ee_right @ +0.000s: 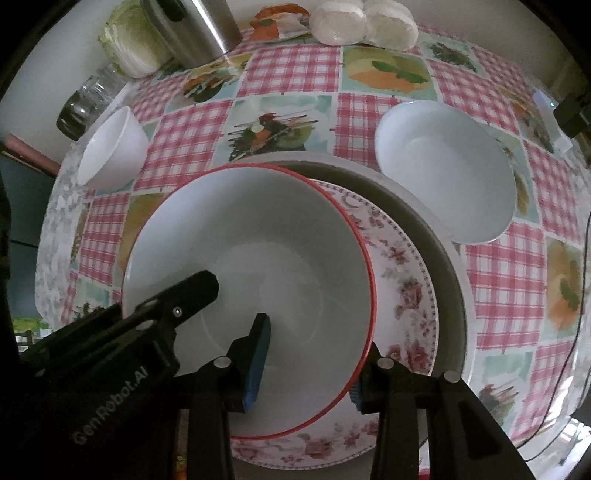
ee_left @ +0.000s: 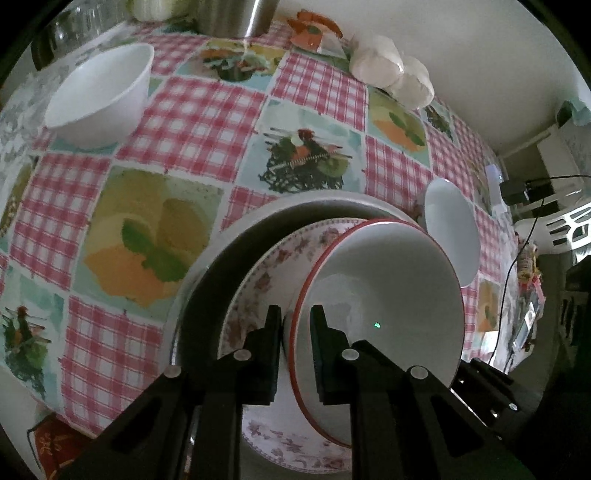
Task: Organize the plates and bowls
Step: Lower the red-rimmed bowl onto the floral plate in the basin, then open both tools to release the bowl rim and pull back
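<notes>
Left gripper [ee_left: 295,317] is pinched narrow on the rim of the red-rimmed bowl [ee_left: 380,291], one finger outside the wall, one inside; I read this as a firm hold. Right gripper [ee_right: 314,354] straddles the opposite side of the same bowl [ee_right: 258,266], jaws part open: its inner pad [ee_right: 258,343] stands clear inside the bowl, well off the wall, and the outer one sits just outside the rim, so I see no clamp on that side. The bowl hangs or rests tilted over the floral plate [ee_left: 258,273], which lies inside the larger grey plate [ee_left: 221,258]; I cannot tell whether the bowl's base touches the floral plate, since the fingers and the bowl itself hide the contact. Relation that matters, in my judgement: the bowl's centre lies off the floral plate's centre, toward the left gripper's side, and needs to level out and settle there. Two plain white bowls remain loose: one [ee_right: 447,173] just beside the grey plate, overlapping its rim in view; the other [ee_right: 114,147] well apart from it, toward the steel canister [ee_right: 199,26]. The near edges of both plates are cut off by the gripper bodies. The glass jar [ee_right: 85,103] is dim and hard to make out.
</notes>
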### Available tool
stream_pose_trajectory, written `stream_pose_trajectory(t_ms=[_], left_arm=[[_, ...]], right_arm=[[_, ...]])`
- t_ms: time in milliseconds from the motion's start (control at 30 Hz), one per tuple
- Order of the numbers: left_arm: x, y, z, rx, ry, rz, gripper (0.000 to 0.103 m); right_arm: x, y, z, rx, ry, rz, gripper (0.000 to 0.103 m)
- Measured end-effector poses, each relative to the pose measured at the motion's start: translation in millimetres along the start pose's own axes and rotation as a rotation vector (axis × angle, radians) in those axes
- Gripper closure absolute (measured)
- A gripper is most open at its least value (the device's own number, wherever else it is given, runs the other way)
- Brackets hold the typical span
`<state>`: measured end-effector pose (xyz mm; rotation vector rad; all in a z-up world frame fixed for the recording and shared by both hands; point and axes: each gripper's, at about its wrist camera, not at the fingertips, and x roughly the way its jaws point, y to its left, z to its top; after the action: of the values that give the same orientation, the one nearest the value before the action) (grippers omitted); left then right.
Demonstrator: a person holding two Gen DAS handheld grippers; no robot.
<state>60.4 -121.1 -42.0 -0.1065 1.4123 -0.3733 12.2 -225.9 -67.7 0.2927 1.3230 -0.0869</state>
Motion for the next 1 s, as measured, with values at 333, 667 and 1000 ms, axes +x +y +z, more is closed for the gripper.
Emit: stream_pose_trajectory(t_ms=[333,667,1000], left_arm=[[1.7,0.8,2.0,-0.003,0.004,-0.011,0.087],[6.0,3.0,4.2,-0.012,0.031,-0.020,0.084],[9.3,-0.9,5.6,0.007,0.044,-0.027,0.083]], right_arm=[[1.9,-2.8,-0.3,0.025,0.008,0.018,0.061],[4.4,-4.2,-0.9,0.038,0.011,-0.018,0.043],[2.7,-7.8,-3.3,0.039,0.021,-0.035,0.042]])
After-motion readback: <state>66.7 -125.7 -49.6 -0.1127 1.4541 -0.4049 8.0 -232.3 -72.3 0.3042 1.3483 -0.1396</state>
